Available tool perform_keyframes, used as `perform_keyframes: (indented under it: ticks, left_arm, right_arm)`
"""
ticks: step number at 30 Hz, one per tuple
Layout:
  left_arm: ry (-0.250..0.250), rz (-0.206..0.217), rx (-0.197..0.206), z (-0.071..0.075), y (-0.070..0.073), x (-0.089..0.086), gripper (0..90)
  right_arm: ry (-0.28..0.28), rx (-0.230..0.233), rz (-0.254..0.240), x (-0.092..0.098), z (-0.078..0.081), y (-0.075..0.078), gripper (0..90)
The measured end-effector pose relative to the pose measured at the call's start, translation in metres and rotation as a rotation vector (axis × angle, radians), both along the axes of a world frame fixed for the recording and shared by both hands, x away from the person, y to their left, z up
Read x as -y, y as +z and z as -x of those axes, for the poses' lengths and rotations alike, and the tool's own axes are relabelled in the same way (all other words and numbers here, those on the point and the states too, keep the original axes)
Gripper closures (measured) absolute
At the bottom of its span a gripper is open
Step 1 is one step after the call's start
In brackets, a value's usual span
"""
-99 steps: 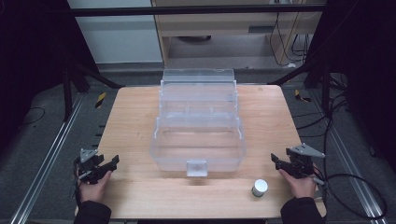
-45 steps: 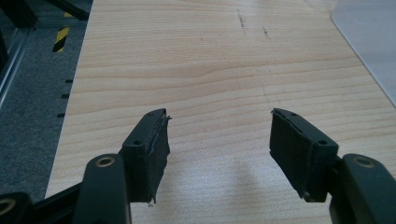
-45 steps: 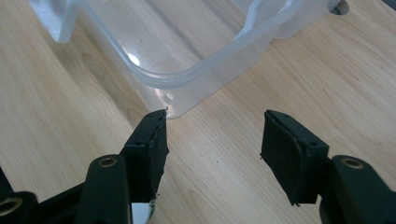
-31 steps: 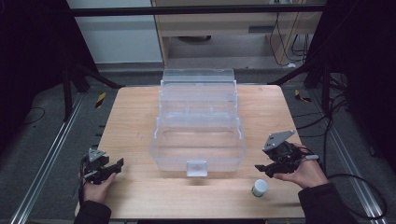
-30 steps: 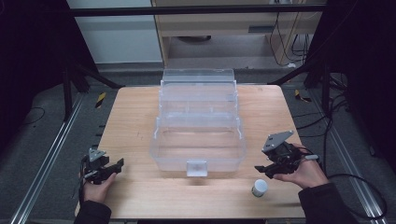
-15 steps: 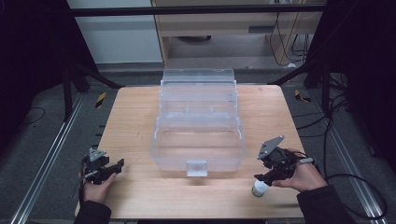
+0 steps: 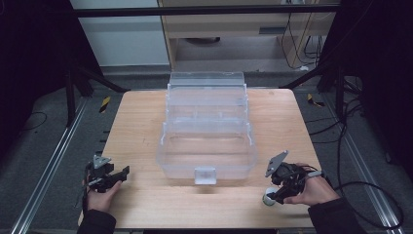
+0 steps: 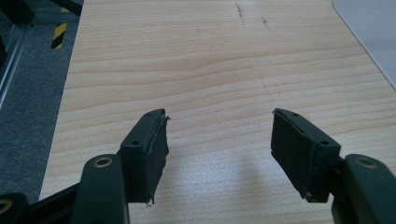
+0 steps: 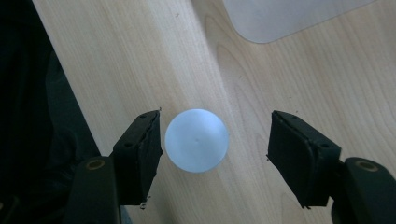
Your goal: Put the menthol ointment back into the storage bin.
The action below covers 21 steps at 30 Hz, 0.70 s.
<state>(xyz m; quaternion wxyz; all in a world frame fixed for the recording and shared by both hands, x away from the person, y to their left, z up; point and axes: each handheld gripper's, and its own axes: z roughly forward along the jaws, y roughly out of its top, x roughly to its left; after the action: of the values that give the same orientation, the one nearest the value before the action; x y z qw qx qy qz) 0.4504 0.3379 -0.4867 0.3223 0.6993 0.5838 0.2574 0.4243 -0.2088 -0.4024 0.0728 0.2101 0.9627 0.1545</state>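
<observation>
Near the table's [image 7: 146, 117] front right edge, right gripper [image 9: 212, 140] hangs over small white round-topped container [image 9: 197, 140], jaws just opening, pads straddling it without contact, lined up for a grasp. Left gripper [image 8: 219, 140] parked open over bare wood, clear of the tiered plastic box [image 7: 207, 131].

In front of you a clear tiered box [image 7: 207, 131] sits mid-table [image 7: 141, 122], a cabinet [image 7: 229, 29] on the floor beyond.

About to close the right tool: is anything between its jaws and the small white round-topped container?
Nothing but bare wood. In the right gripper view the small white round-topped container sits between the right tool's open jaws on the light wooden table, close to one jaw.
</observation>
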Motion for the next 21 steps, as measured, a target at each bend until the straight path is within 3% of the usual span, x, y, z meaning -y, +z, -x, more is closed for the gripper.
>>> perform_keyframes:
  ticks: [21]
  left_arm:
    - [-0.005,-0.004,-0.004,0.0,-0.001,0.0,35.7]
  right_arm:
    - [0.067,-0.063,0.113,-0.009,-0.001,-0.024,36.3]
